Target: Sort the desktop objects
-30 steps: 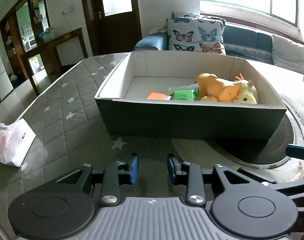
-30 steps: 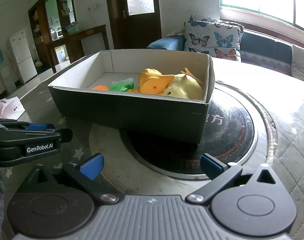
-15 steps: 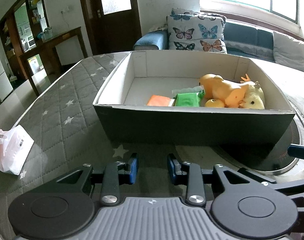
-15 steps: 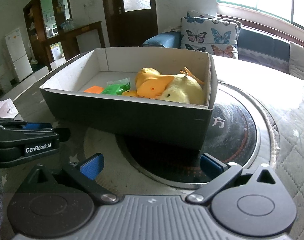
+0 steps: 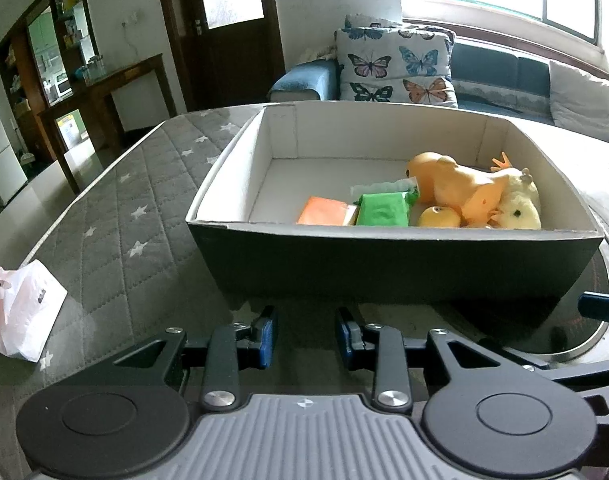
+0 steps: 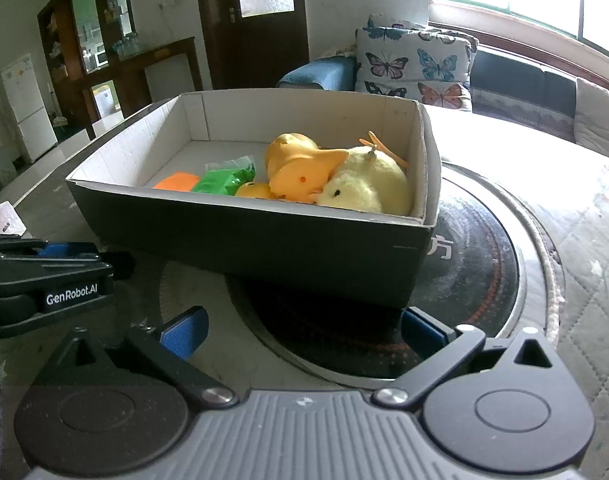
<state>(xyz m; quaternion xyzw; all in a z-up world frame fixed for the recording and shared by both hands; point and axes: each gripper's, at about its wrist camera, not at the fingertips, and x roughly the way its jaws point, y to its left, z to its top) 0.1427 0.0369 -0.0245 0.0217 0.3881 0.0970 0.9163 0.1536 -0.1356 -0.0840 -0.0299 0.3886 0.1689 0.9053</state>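
Note:
A dark cardboard box (image 5: 384,264) with a white inside stands on the table; it also shows in the right wrist view (image 6: 264,240). In it lie an orange packet (image 5: 326,211), a green packet (image 5: 382,210), an orange duck toy (image 5: 456,188), a small orange ball (image 5: 438,217) and a yellow plush chick (image 5: 518,208). My left gripper (image 5: 306,336) is empty, its jaws a narrow gap apart, just before the box's near wall. My right gripper (image 6: 302,330) is wide open and empty before the box's near right corner.
A pink-white plastic bag (image 5: 18,316) lies at the table's left edge. A round black hotplate (image 6: 464,280) sits under the box's right end. The grey quilted star cloth (image 5: 116,232) covers the table. A sofa with butterfly cushions (image 5: 396,68) stands behind.
Both grippers have risen a little and drawn closer to the box, so more of its inside shows. Neither gripper's opening has changed.

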